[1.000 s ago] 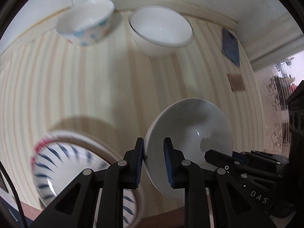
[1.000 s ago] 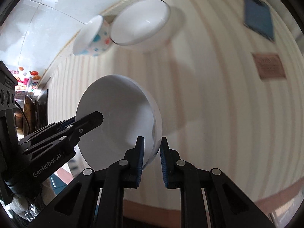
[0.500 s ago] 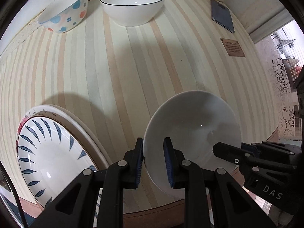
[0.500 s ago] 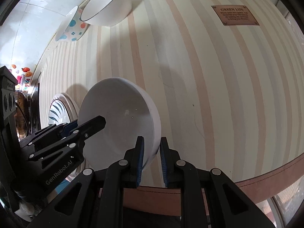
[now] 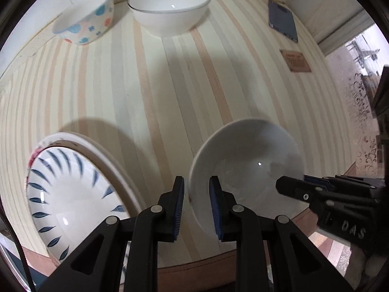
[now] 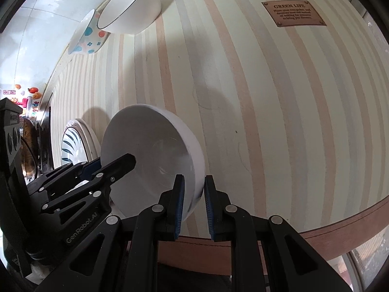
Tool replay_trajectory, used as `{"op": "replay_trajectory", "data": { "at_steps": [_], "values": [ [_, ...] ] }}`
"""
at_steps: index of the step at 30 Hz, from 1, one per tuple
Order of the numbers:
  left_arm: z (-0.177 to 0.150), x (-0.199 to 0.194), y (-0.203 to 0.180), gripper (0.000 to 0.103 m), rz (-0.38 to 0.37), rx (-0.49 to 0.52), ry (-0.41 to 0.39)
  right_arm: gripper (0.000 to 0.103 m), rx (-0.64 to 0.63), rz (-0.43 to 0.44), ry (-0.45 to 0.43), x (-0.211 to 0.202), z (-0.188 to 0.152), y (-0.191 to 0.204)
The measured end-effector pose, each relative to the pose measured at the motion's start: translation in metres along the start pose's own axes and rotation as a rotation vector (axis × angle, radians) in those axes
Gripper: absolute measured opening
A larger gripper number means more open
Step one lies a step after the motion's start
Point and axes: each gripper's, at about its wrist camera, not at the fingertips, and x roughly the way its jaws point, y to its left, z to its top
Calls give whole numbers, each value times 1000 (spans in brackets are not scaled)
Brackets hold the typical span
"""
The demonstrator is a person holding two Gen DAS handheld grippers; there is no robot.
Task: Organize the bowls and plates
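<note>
white bowl point(image 5: 245, 170) sits between both claws near the table's point(image 5: 150, 85) front edge, tilted. left gripper point(image 5: 195, 204) has its jaws nearly shut across the bowl's left rim; right gripper point(image 6: 193, 199) pinches the opposite rim likewise. black-rimmed bowl point(image 5: 169, 12) and spotted bowl point(image 5: 85, 23) lie straight ahead at the far edge, well apart; stacked plates point(image 5: 73, 189) are just left of the left claw. looks like the stack target is fwd, both arms equally near.

Both wrist cameras sit at the near bench point(image 5: 170, 92) edge, facing the far edge, close above the shared white bowl point(image 5: 245, 170) point(image 6: 155, 155).
</note>
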Motion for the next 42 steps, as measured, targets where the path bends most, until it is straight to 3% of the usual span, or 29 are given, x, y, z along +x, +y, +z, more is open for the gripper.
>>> {"op": "replay_trajectory", "data": {
  "at_steps": [5, 9, 11, 13, 14, 20, 24, 28, 29, 31, 32, 34, 38, 42],
  "values": [
    [14, -49, 14, 20, -24, -35, -94, 18, 5, 21, 3, -18, 4, -7],
    [58, -80, 36, 29, -31, -98, -214, 20, 16, 46, -40, -56, 17, -14],
    [83, -79, 47, 29, -27, -139, -233, 36, 15, 69, -72, -73, 31, -13],
    [114, -73, 60, 29, -35, -180, -230, 50, 19, 117, -117, -86, 50, -10],
    [125, -69, 64, 29, -35, -189, -224, 52, 22, 136, -142, -91, 65, -7],
    [181, -19, 82, 29, 3, -212, -163, 52, 10, 149, -213, -80, 149, 20],
    [194, 18, 93, 29, -22, -246, -102, 52, 2, 138, -194, -53, 197, 38],
    [197, 30, 92, 28, -39, -244, -111, 52, 15, 126, -148, -22, 232, 47],
    [197, 32, 91, 19, -44, -238, -118, 52, 21, 127, -135, -14, 240, 48],
    [199, 34, 89, 16, -42, -224, -122, 46, 30, 132, -114, -1, 246, 48],
    [199, 34, 88, 16, -38, -221, -127, 32, 31, 140, -106, 5, 247, 44],
    [200, 29, 84, 16, -42, -207, -136, 17, 29, 129, -88, 13, 249, 45],
    [197, 16, 75, 16, -34, -160, -157, 15, -2, 65, -128, 14, 247, 55],
    [187, -4, 71, 16, -48, -128, -183, 14, 11, 67, -130, 7, 237, 56]
  ]
}}
